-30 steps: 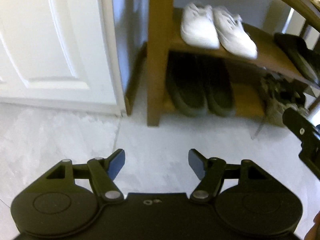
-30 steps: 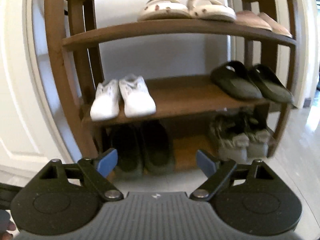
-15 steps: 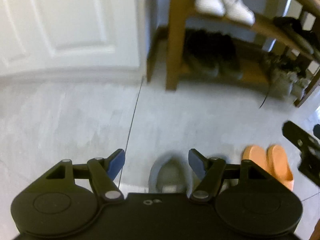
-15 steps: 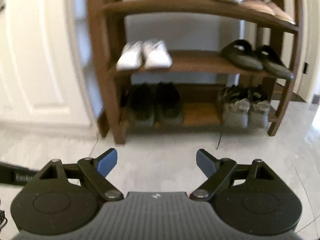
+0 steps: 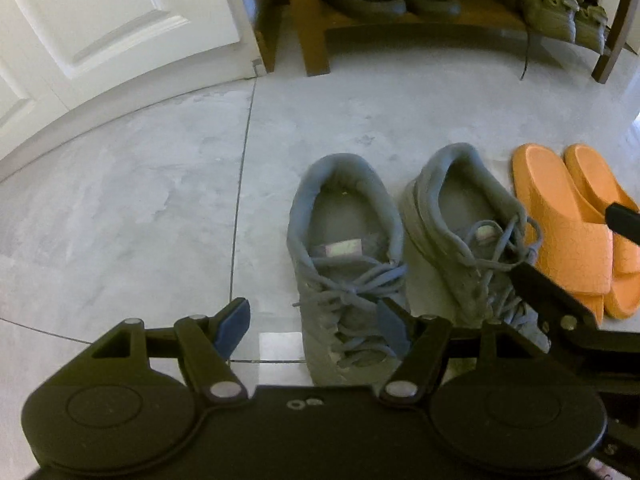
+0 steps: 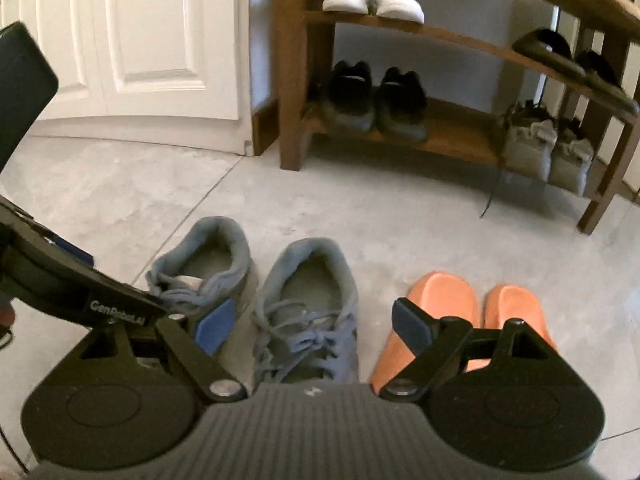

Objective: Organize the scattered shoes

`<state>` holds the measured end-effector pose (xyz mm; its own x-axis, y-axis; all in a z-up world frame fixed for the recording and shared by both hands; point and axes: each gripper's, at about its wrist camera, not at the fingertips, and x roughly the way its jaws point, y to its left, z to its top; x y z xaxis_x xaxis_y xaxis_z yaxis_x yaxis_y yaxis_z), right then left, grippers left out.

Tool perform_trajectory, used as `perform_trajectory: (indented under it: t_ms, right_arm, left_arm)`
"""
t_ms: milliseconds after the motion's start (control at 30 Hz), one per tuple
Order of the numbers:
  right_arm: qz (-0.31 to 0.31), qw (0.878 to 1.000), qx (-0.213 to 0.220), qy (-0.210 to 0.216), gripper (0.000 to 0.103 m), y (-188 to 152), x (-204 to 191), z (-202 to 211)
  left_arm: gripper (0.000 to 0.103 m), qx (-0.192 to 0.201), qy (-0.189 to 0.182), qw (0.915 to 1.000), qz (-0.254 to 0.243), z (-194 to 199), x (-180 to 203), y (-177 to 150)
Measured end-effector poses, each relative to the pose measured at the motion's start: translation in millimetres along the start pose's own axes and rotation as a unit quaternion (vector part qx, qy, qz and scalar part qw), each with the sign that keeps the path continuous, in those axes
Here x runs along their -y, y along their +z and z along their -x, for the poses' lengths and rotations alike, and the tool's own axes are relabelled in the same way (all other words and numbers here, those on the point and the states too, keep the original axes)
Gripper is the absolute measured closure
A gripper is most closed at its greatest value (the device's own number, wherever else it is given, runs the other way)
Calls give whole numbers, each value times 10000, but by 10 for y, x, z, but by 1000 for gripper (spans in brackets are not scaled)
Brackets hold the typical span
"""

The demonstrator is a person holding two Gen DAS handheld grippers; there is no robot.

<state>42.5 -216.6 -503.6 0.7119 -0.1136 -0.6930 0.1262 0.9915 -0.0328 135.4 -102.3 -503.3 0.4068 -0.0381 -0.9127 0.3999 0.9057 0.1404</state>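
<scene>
Both grippers have dropped from the rack (image 6: 448, 36) to the grey shoes (image 5: 344, 256). The left gripper (image 5: 312, 328) and the right gripper (image 6: 312, 320) gape wide and hold nothing, with bare floor (image 5: 132, 216) left of the shoes.

Looking down past the right gripper (image 6: 312, 322), jaws standing wide with nothing pressed between the blue pads (image 6: 216, 326); hovering over the right grey sneaker (image 6: 308, 312), its mate (image 6: 204, 270) lying just beside it to the left; orange slides (image 6: 476, 312) resting side by side to the right on the grey floor (image 6: 380, 208); left gripper (image 6: 60, 280) intruding at the left edge; wooden shoe rack (image 6: 292, 80) standing beyond, holding white sneakers (image 6: 372, 0), black shoes (image 6: 376, 100) and grey-green sneakers (image 6: 548, 148); white door (image 6: 140, 40) showing at the left.
</scene>
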Motion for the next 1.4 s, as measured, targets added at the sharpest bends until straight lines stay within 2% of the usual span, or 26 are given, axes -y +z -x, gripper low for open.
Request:
perform_trajectory:
  t_ms: [267, 467, 700, 833, 867, 900, 933, 967, 1000, 1100, 1167, 1233, 1400]
  right_arm:
    - [-168, 9995, 112, 235, 15, 289, 71, -147]
    - [-490, 9956, -555, 567, 15, 484, -23, -599]
    - [-870, 9857, -1405, 338, 15, 363, -248, -1136]
    - [-835, 9842, -1555, 111, 17, 296, -369, -1263]
    - [-846, 9839, -1571, 109, 19, 291, -383, -1293]
    - [-884, 9829, -1608, 135, 28, 285, -395, -1337]
    - [-926, 9820, -1638, 147, 47, 288, -398, -1363]
    - [-971, 9812, -1663, 149, 57, 298, -394, -1378]
    - [-1065, 9790, -1728, 175, 72, 310, -379, -1401]
    - [-1657, 9702, -1751, 255, 73, 331, -227, -1417]
    - [-1672, 9721, -1645, 92, 74, 347, -167, -1392]
    - [-1893, 9685, -1619, -55, 75, 368, -43, -1353]
    - [-2774, 9444, -1744, -254, 73, 399, 335, -1347]
  left_arm:
    - [33, 211, 177, 9991, 330, 50, -188, 58]
    - [32, 196, 265, 9987, 395, -18, -283, 20]
    - [33, 60, 278, 9983, 504, -148, -426, -88]
    - [33, -7, 225, 9979, 600, -225, -504, -122]
    - [33, -36, 194, 9978, 638, -246, -528, -133]
    - [33, -50, 183, 9977, 648, -252, -533, -138]
    - [33, -73, 160, 9977, 655, -262, -544, -142]
    - [33, -90, 133, 9978, 649, -269, -555, -145]
    - [33, -87, 125, 9978, 647, -268, -563, -145]
    - [33, 28, 83, 9977, 669, -236, -590, -118]
    - [32, 95, 73, 9974, 711, -220, -594, -95]
    - [33, 118, 49, 9971, 756, -209, -579, -72]
    - [32, 263, 72, 9976, 642, -169, -494, -21]
